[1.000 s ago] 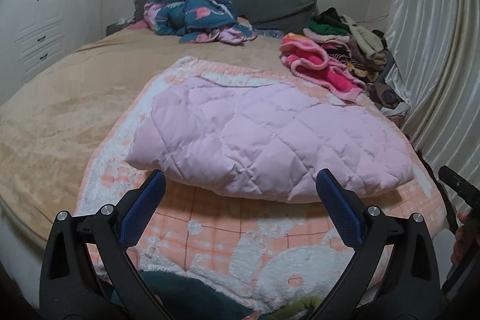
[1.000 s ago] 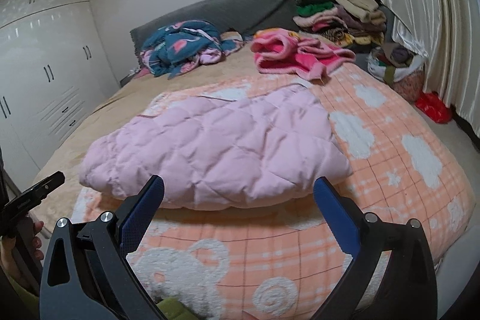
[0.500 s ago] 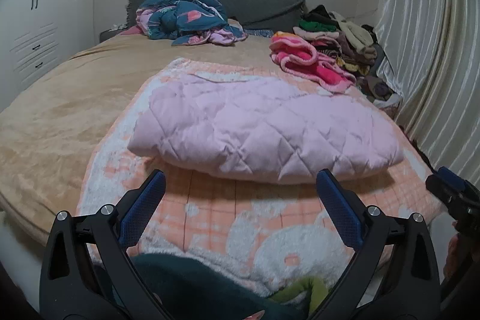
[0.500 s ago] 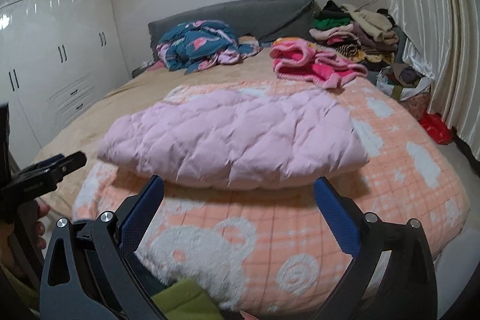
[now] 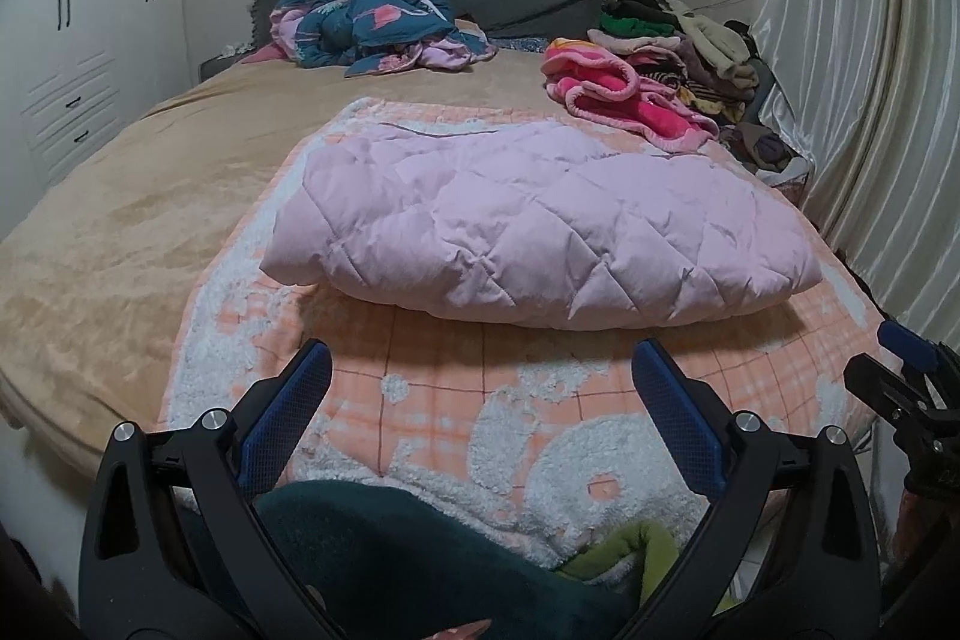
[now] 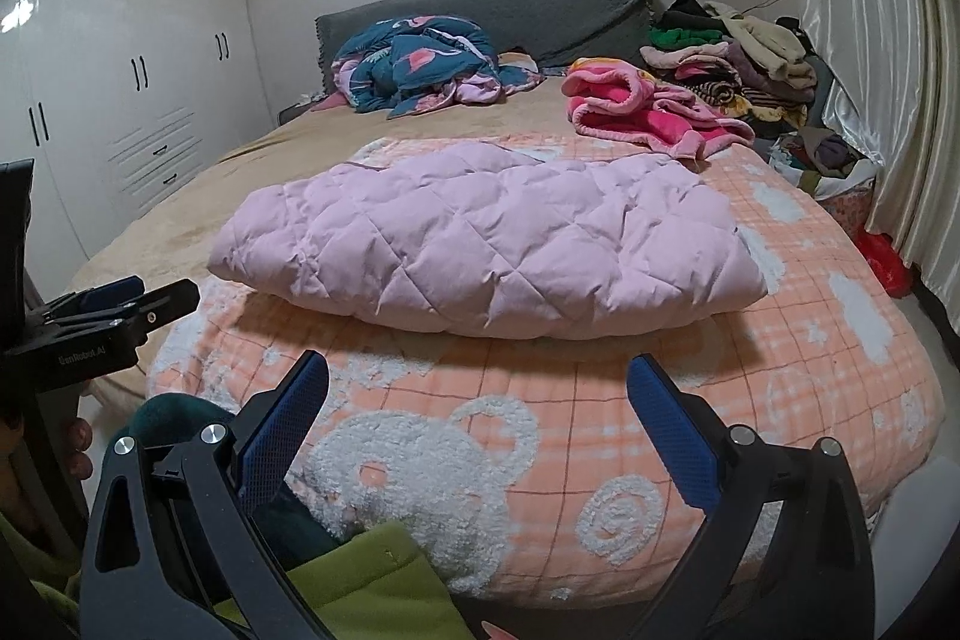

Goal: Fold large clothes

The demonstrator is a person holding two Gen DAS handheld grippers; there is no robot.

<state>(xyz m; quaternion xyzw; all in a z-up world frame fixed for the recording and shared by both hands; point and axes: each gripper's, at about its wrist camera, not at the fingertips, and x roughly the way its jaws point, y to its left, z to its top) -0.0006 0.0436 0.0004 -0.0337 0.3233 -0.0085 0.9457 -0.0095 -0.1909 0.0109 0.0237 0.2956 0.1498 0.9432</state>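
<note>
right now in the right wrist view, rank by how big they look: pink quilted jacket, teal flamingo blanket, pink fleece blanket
1. pink quilted jacket, clearly largest, though also nearest.
2-3. teal flamingo blanket and pink fleece blanket look alike; unranked.

The folded jacket (image 5: 540,226) lies on the blanket (image 5: 480,400) atop the bed (image 5: 120,220). Behind the jacket sits a crumpled quilt (image 5: 372,22); behind-right, a clothes pile (image 5: 672,46).
</note>
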